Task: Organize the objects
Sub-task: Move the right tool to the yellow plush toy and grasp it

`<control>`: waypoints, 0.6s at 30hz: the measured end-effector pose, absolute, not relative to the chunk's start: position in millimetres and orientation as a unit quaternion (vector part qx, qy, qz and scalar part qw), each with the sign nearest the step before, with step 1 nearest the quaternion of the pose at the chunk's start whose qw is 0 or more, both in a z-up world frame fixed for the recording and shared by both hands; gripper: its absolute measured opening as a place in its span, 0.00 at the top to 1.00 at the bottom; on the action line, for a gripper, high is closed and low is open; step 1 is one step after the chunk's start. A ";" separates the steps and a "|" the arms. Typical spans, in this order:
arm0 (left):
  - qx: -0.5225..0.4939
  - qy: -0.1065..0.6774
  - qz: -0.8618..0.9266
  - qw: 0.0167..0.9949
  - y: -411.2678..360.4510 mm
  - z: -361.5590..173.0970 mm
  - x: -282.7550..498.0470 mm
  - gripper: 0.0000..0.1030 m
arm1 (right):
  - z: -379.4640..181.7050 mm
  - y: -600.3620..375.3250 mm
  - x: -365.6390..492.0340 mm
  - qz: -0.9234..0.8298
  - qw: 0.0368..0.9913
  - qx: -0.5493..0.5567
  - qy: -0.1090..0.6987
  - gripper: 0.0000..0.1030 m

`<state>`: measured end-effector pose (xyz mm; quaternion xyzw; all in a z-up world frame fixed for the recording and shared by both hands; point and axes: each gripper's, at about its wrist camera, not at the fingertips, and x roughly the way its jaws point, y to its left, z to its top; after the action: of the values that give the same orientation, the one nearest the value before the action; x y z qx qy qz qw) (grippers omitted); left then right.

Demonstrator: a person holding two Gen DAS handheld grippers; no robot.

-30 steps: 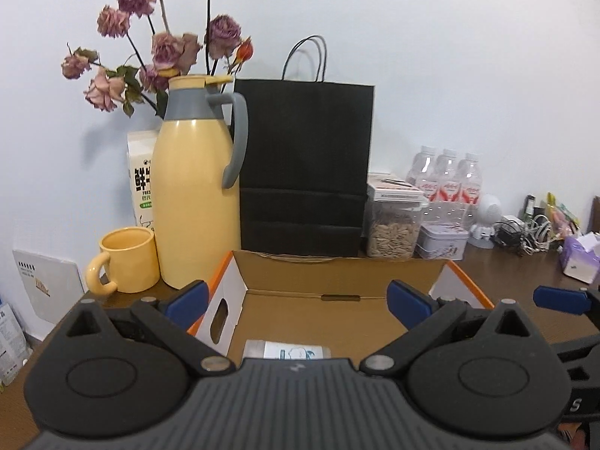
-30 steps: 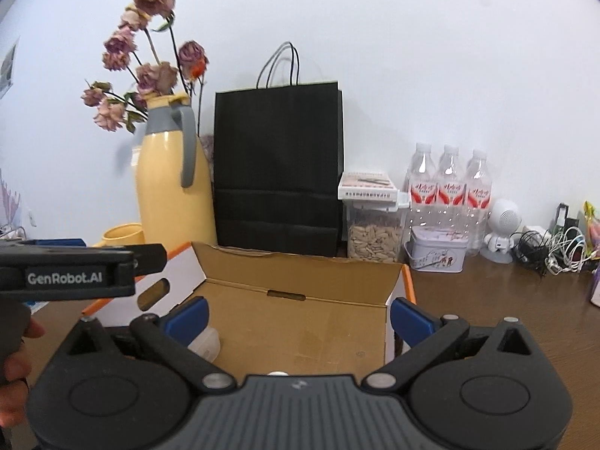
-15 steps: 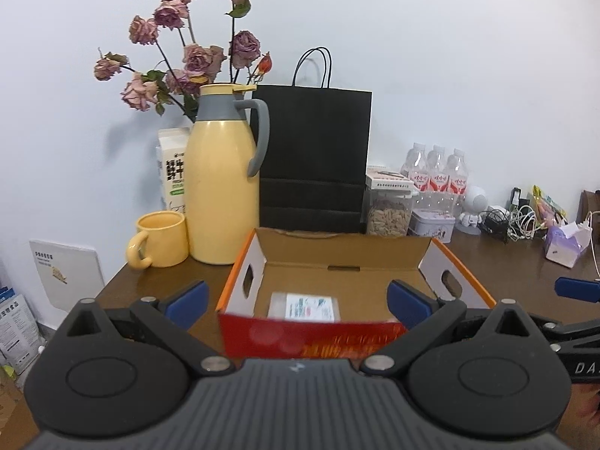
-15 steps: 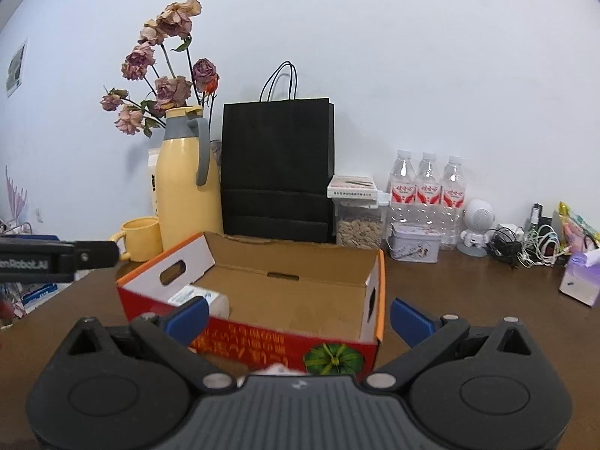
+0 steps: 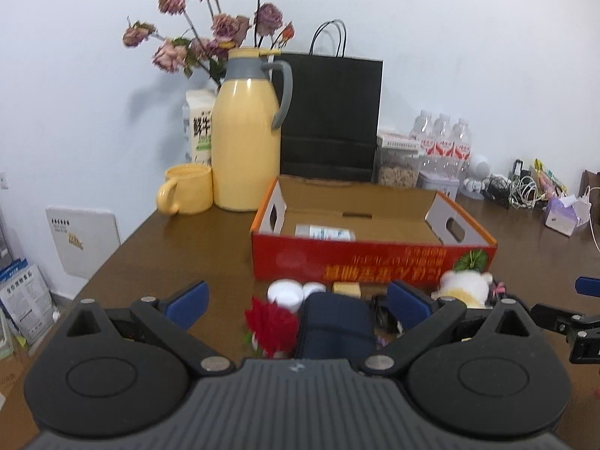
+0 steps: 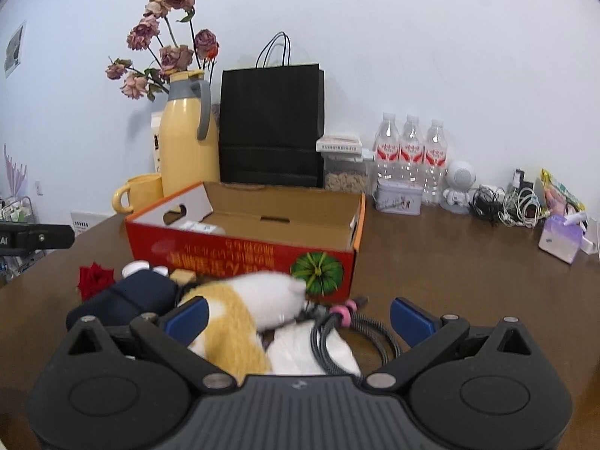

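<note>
Left gripper [image 5: 296,298]: jaws spread wide, empty, above navy pouch [image 5: 335,324]. Right gripper [image 6: 298,313]: jaws spread wide, empty, over plush toy [image 6: 247,307] and cable [image 6: 337,332].

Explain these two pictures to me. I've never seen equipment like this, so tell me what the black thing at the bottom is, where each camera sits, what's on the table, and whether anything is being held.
There is no robot here. A person holds one handheld gripper in each hand, and each carries a wide-angle camera looking forward along its two blue-tipped fingers. The black shape at the bottom is the gripper's own body.

One picture comes from the left gripper, the other from the right gripper. Both stand open and hold nothing.

On the brown table sits an open red cardboard box with a small white packet inside. In front of it lie loose items: a red rose, a dark blue pouch, a white and yellow plush toy, and a grey cable. Behind the box stand a yellow thermos jug, a yellow mug, a black paper bag and water bottles.
</note>
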<state>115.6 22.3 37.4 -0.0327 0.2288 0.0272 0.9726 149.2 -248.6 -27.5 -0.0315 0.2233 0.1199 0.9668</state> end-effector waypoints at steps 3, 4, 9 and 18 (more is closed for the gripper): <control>-0.040 0.242 0.028 0.969 26.0 26.3 107.3 0.00 | -34.9 -250.5 141.7 0.122 0.965 -0.032 0.232 0.00; -0.042 0.247 0.028 0.968 27.5 22.7 105.1 0.00 | -38.1 -250.8 139.4 0.122 0.964 -0.032 0.235 0.00; -0.043 0.259 0.031 0.964 32.6 9.9 98.0 0.00 | -51.7 -249.6 135.0 0.126 0.959 -0.035 0.253 0.00; -0.046 0.264 0.035 0.963 37.1 5.0 98.7 0.00 | -60.6 -231.0 159.6 0.143 0.952 -0.076 0.259 0.00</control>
<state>98.7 37.1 5.0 -0.0460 0.2639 0.0347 0.9628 159.6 -231.0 -60.6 -0.0758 0.2591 0.1434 0.9521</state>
